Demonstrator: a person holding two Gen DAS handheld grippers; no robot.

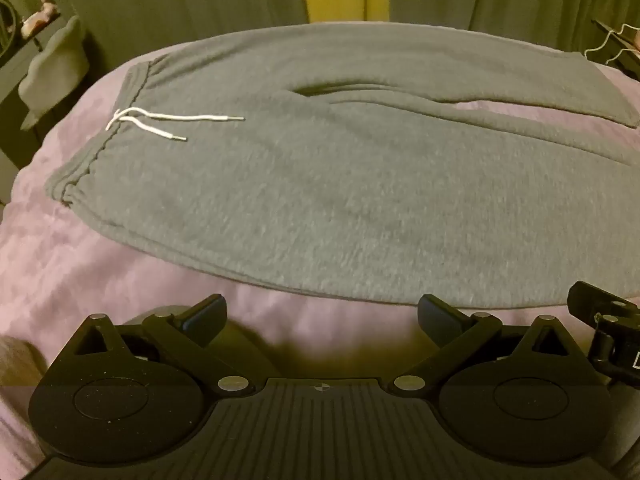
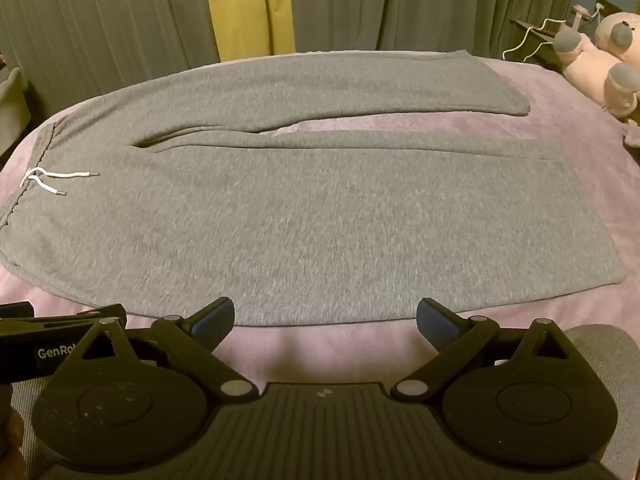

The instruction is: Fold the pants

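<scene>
The grey pants (image 2: 304, 200) lay spread flat on the bed (image 2: 560, 128), over its pink blanket, with the waistband (image 1: 96, 136) to my left and the two legs running off to the right. The white drawstring (image 1: 160, 122) rested loose on the fabric just inside the waistband, both of its tipped ends pointing toward the legs. The far leg (image 2: 360, 84) angled away from the near one, so a wedge of pink blanket showed between them toward the cuffs.

My left gripper (image 1: 322, 318) hovered just short of the near edge of the pants, its fingers (image 1: 204, 316) spread wide with nothing between them. My right gripper (image 2: 325, 320) sat likewise at the near hem, fingers (image 2: 436, 322) spread apart and holding nothing; the fingertips were close to the cloth edge, though I could not tell whether they touched it.

Grey-green curtains (image 2: 400, 4) hung behind the bed, with a yellow strip (image 2: 248, 8) between them. A pink plush toy (image 2: 596, 64) lay at the far right corner of the bed.
</scene>
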